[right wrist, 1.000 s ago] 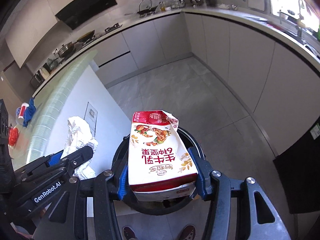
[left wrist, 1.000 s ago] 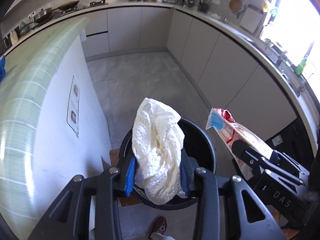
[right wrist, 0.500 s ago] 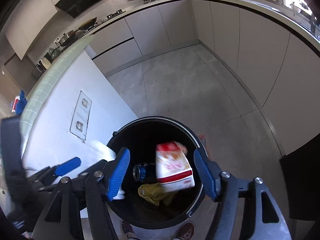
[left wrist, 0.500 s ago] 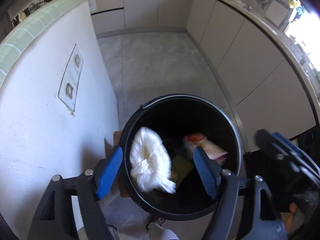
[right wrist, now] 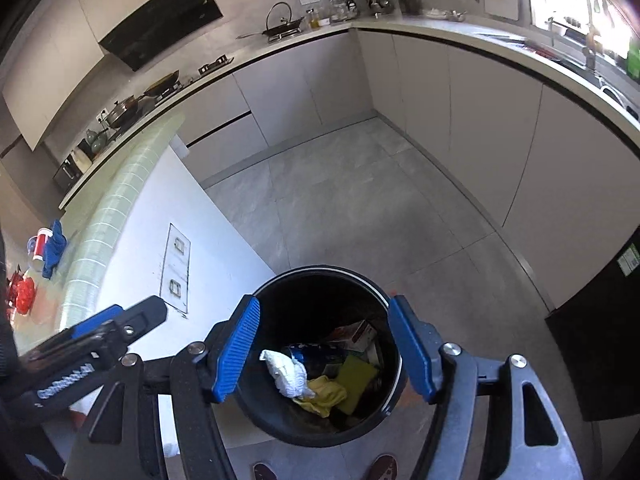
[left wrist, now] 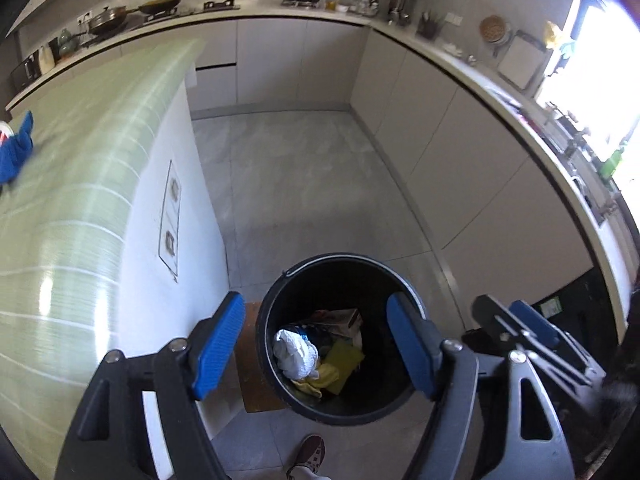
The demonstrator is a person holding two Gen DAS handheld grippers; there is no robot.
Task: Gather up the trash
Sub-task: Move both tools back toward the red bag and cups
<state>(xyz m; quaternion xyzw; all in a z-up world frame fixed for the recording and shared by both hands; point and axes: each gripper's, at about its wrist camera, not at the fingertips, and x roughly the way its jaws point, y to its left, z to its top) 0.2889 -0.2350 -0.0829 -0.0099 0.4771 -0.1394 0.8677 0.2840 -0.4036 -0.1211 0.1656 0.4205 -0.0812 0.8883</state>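
Observation:
A black bin [left wrist: 280, 304] [right wrist: 392, 308] stands on the grey floor below both grippers. Inside lie a crumpled white paper towel [left wrist: 295, 352] [right wrist: 286, 372], a red and white carton [left wrist: 340, 318] [right wrist: 356, 334], a yellow cloth [left wrist: 340, 364] [right wrist: 324, 394] and a dark blue can [right wrist: 308, 352]. My left gripper [left wrist: 316, 348] hangs open above the bin with nothing between its blue pads. My right gripper [right wrist: 326, 348] is also open and empty over the bin. In the left wrist view the right gripper [left wrist: 532, 332] shows at the right edge; in the right wrist view the left gripper [right wrist: 104, 324] shows at the left.
A white island with a green tiled top [left wrist: 80, 184] [right wrist: 116, 200] stands left of the bin; a blue cloth [right wrist: 54, 246] and red items lie on it. Grey cabinets [left wrist: 460, 152] line the back and right. A person's shoes [right wrist: 384, 468] show near the bin.
Both grippers opened and dropped their loads: the white paper towel and the carton fell into the bin. Both hands dipped toward the bin, then rose again.

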